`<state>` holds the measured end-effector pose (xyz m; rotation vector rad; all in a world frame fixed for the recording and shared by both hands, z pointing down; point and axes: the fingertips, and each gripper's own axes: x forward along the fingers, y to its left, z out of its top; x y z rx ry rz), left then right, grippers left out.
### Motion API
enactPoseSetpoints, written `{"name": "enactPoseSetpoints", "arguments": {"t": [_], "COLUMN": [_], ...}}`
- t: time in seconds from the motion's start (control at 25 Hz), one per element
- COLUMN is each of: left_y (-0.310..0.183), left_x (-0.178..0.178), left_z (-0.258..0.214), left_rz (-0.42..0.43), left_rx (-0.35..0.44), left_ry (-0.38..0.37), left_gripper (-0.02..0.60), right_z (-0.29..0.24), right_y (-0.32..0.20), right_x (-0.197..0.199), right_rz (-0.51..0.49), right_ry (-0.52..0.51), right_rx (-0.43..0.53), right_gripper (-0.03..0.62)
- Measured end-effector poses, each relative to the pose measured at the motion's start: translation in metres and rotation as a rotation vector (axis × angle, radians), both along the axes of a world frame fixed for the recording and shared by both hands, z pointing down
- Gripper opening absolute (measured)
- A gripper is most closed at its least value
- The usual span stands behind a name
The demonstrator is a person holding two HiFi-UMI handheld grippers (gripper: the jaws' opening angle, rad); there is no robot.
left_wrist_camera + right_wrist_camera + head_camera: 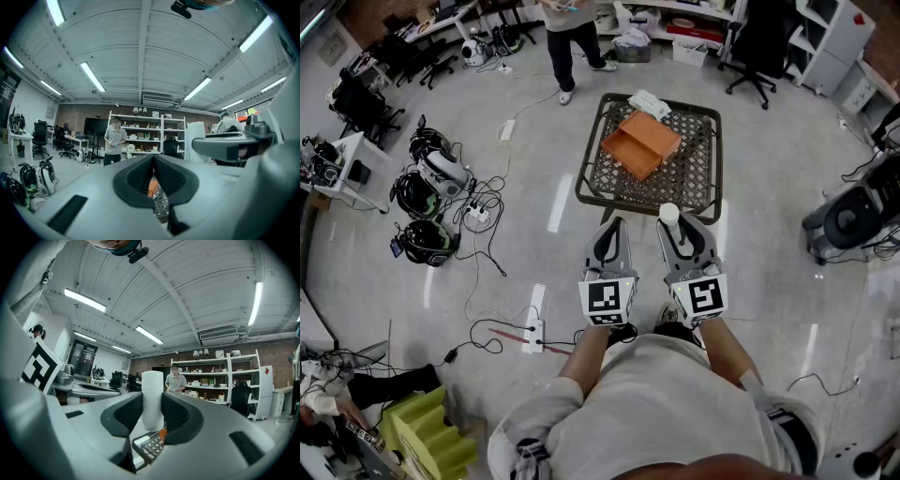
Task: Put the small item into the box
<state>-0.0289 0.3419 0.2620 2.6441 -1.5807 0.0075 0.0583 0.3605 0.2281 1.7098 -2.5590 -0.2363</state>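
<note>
1. Two grippers side by side at frame centre over grey floor [534,150], both pointing up-frame.
2. Left gripper [613,228]: jaws clenched, nothing between them.
3. Right gripper [671,221]: grasping white cylinder [668,215], upright.
4. Marker cubes [607,298]: black-and-white squares only.
5. Beyond, upper centre: wicker table [589,155], orange box [642,142] on it.
6. Top edge: standing person [567,42].

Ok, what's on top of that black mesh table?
An orange box sits on the table, with a white bundle behind it at the far edge. The right gripper and the white cylinder it holds cover part of the near edge, so that spot can't be seen.
</note>
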Motion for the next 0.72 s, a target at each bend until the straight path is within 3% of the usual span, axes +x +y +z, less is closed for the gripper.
{"name": "enactPoseSetpoints", "arguments": {"t": [0.52, 0.72], "left_y": [0.003, -0.007], "left_x": [-0.048, -0.052], "left_z": [0.006, 0.012], "left_rz": [0.046, 0.053], "left_rx": [-0.008, -0.030], "left_ry": [-0.031, -0.009], "left_gripper": [0.009, 0.009], "right_z": [0.006, 0.013], "right_y": [0.002, -0.004], "right_x": [-0.048, -0.050], "right_rz": [0.029, 0.049], "right_ry": [-0.039, -0.024], "right_rx": [-0.012, -0.029], "right_gripper": [0.120, 0.120]}}
